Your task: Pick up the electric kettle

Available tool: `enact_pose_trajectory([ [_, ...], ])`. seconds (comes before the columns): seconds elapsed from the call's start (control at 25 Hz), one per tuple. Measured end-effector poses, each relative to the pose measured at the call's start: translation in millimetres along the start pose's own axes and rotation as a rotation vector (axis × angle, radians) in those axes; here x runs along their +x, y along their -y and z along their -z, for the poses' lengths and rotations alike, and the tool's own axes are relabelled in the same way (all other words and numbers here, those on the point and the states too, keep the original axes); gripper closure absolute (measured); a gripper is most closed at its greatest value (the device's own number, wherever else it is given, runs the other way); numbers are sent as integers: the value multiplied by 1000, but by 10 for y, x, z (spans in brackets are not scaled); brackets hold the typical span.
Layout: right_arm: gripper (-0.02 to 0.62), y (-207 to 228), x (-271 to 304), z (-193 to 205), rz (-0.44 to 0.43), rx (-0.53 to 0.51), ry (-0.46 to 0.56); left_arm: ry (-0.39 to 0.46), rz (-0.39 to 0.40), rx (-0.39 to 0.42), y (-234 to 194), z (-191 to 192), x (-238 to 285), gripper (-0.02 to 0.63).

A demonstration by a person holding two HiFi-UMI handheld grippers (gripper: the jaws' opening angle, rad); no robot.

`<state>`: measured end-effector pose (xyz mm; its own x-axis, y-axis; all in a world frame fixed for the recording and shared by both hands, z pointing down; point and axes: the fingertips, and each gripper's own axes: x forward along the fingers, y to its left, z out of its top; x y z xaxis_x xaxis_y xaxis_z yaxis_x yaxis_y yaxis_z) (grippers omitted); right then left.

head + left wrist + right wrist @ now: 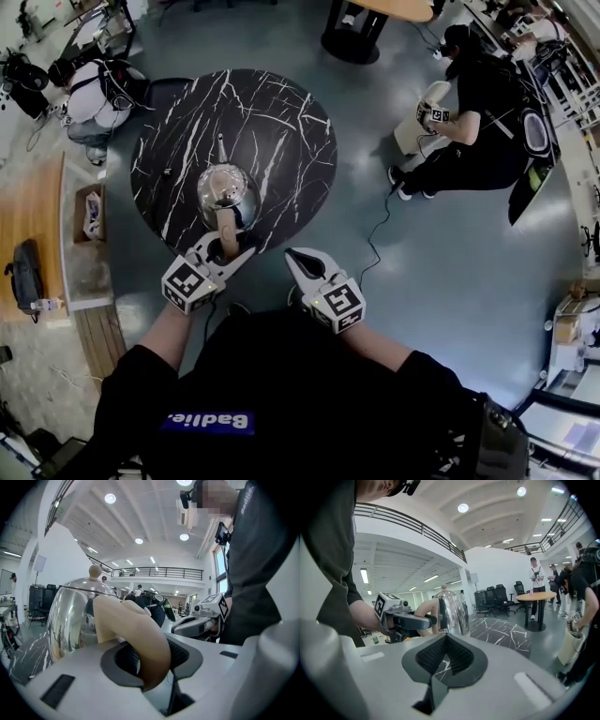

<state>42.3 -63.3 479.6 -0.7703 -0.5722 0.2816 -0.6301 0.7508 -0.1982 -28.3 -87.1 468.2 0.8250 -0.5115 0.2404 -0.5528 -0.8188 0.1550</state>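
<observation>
One round black marble table (281, 122), electric kettle (228, 190) at its near side. Polished steel body looks rigid and slick, likely hefty if filled, so take it by the beige handle (136, 634). Left gripper (230, 246) is clamped across it, jaws half closed. Right gripper (294, 255), just right, is pinched closed on nothing.

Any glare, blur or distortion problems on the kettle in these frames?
Head view: heavy fisheye bend, with bright highlights on the kettle top, but it is otherwise sharp. Left gripper view: the kettle's shiny side mirrors the room, and its handle looms large and close yet stays fairly sharp. Right gripper view: the kettle is small and crisp, the edges are bowed and the corners dark.
</observation>
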Motion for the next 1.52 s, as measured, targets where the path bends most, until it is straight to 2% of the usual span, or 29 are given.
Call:
enact_pose_trajectory([
  [0.2,594,-13,-2,-131,6,-21,14,12,-13,6,238,-228,-82,485],
  [0.64,594,-70,-10,-321,-11,-49,42,61,17,-20,635,-529,-271,483],
  [1.24,594,-205,102,-425,-52,-87,68,83,-58,-74,702,-406,-443,482],
  [1.52,594,-297,132,-371,-71,-101,61,68,-56,-76,711,-323,-470,480],
])
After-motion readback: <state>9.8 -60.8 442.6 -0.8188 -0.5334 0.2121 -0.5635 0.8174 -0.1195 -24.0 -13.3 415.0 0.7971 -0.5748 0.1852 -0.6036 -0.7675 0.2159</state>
